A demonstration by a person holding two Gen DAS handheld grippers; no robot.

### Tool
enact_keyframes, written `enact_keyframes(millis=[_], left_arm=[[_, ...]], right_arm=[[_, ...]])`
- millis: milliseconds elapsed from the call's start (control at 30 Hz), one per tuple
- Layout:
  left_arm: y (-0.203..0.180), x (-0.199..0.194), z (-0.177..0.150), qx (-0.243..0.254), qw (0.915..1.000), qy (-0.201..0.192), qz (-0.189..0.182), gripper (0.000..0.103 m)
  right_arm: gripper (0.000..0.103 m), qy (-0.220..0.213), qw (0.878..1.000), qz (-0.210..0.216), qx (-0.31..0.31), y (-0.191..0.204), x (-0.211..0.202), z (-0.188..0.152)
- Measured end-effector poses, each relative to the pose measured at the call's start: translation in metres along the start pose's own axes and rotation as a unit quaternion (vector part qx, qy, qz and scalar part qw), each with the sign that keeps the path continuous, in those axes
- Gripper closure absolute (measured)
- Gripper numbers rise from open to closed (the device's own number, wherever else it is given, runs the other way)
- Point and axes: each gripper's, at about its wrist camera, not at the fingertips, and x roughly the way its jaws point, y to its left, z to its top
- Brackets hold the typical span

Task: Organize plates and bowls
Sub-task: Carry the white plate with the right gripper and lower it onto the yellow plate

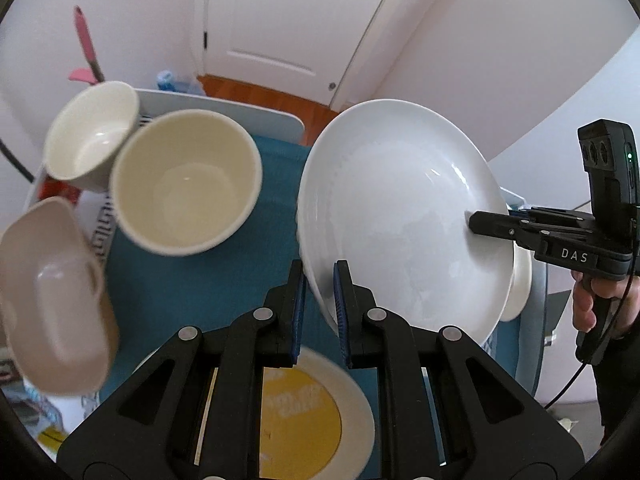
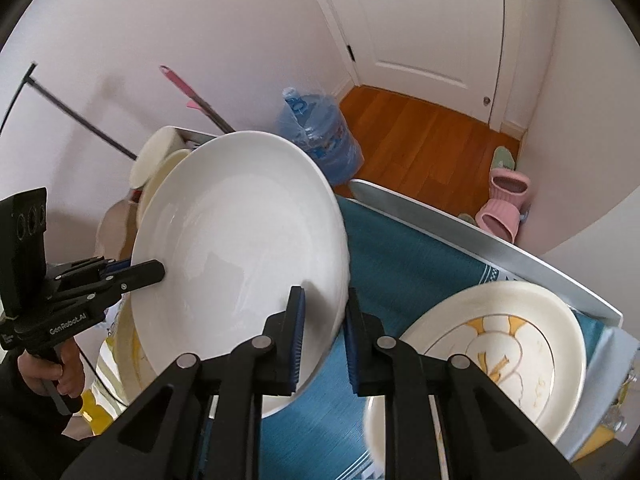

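While tilted above the blue cloth (image 1: 208, 280), white plate (image 1: 400, 216) pinched at two opposite edges: left gripper (image 1: 320, 304) jaws closed on the near rim in the left wrist view, right gripper (image 2: 324, 332) jaws closed on the rim opposite, seen from the side at the far right of that same view. Held clear of the table (image 2: 500, 248), face turned toward both cameras. To its left, two cream bowls (image 1: 188, 184) leaning on their sides, rims touching, with a beige squarish dish (image 1: 52, 300) just below them, blurred. Beneath the left gripper, flat on the cloth, a plate with a yellow centre (image 1: 312, 412). In the right wrist view, a cream plate with gold and yellow pattern (image 2: 504, 344) lying flat on the cloth to the right, well apart from the white plate. Beyond the table edge, a blue water bottle (image 2: 320, 132) on the wooden floor (image 2: 420, 136), pink slippers (image 2: 504, 204) near the wall, white door (image 2: 420, 20) behind.
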Motion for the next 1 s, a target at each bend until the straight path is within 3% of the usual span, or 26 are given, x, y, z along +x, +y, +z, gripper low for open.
enact_keyframes(millis=[233, 467, 733, 867, 1000], left_arm=[[0.029, -0.058, -0.035, -0.011, 0.9993, -0.025, 0.026, 0.091], [0.05, -0.074, -0.079, -0.012, 0.999, -0.011, 0.041, 0.091], [0.083, -0.067, -0.102, 0.02, 0.9991, 0.032, 0.018, 0.09], [0.095, -0.052, -0.116, 0.04, 0.9975, 0.059, 0.001, 0.09], [0.107, -0.032, -0.119, 0.051, 0.9946, 0.088, -0.018, 0.09]], right_arm=[[0.086, -0.008, 0.999, 0.017, -0.028, 0.043, -0.022, -0.021], [0.086, -0.001, 0.999, 0.032, -0.033, 0.084, -0.014, -0.057], [0.086, 0.011, 1.0, 0.02, 0.017, 0.12, 0.01, -0.098], [0.086, 0.017, 0.999, -0.017, 0.041, 0.137, 0.02, -0.121], [0.086, 0.014, 0.996, -0.027, 0.085, 0.141, 0.027, -0.138]])
